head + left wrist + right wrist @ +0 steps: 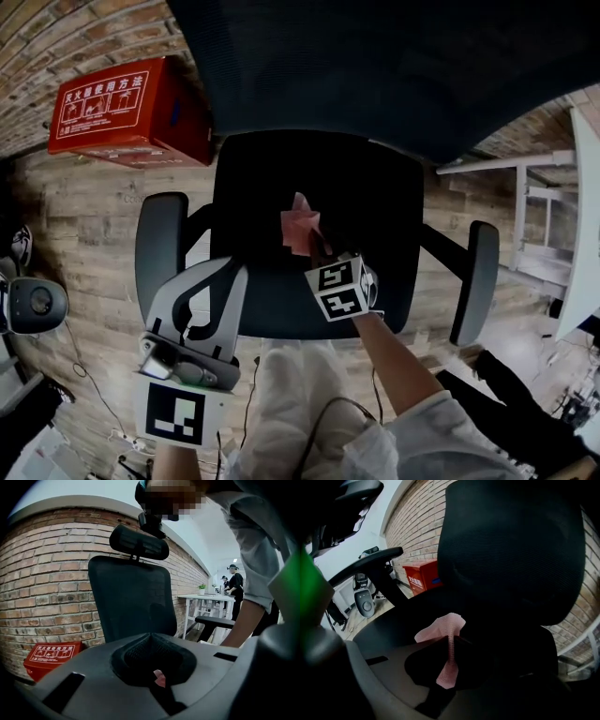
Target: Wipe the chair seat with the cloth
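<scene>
"Jaws, then. How did each pair stand?"

"On the right gripper [317, 248] they were pressed together on the pink cloth [300, 230]. A narrow fold was pinched between them, one end puffed out above and flopped to the side, and the other hung below. On the left gripper [232, 274] they were drawn together too, with nothing held in them."

"And where was the cloth?"

"Over the middle of the black chair seat [375, 216], a little toward the front edge, right at the tips of the right gripper. I couldn't tell if it was pressing on the mesh or was just above it."

"What about the left one?"

"It was down at the seat's front left corner, just inside the left armrest [159, 234], pointing in toward the cloth and well short of it."

"What else was around?"

"The backrest [375, 66] stood up behind the seat, and the other armrest [476, 277] stuck out on the right. A red box [122, 112] sat on the wooden floor [84, 206] by the brick wall [42, 588], and a white table [206, 597] stood further along it."
</scene>
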A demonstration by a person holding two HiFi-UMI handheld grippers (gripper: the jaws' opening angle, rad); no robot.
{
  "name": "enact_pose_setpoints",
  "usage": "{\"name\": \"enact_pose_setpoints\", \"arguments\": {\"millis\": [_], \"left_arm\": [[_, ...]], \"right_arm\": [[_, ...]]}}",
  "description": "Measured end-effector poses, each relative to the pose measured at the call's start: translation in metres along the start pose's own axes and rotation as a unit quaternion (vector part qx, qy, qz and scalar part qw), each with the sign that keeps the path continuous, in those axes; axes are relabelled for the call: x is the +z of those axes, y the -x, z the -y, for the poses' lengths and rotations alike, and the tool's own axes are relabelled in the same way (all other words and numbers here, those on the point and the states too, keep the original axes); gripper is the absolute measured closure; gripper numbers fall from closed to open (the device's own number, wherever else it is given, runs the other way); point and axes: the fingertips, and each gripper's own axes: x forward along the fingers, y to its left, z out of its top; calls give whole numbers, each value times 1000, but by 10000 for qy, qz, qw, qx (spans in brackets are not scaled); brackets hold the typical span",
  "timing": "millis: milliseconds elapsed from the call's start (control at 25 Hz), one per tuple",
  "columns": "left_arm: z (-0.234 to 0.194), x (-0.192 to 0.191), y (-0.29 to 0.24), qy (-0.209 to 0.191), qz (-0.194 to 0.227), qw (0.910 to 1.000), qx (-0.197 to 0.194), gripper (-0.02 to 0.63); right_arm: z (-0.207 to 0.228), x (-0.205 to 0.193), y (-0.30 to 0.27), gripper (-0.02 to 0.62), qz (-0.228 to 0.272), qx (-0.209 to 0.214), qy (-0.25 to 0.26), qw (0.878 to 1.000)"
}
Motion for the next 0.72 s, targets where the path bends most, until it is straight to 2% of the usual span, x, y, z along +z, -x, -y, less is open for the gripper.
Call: {"name": "enact_pose_setpoints", "arguments": {"millis": [200,360,720], "left_arm": [[18,6,-9,-107,-2,9997,-200,588],[31,11,-17,-165,-1,9993,-339,588],[54,20,-27,-298,38,9979,-569,588]], "right_arm": [[45,-34,26,543,-124,-574,-522,9969],[80,-60,49,543,-189,-1030,-941,9900],[124,-128,106,543,-474,-1738,-1509,9720]]}}
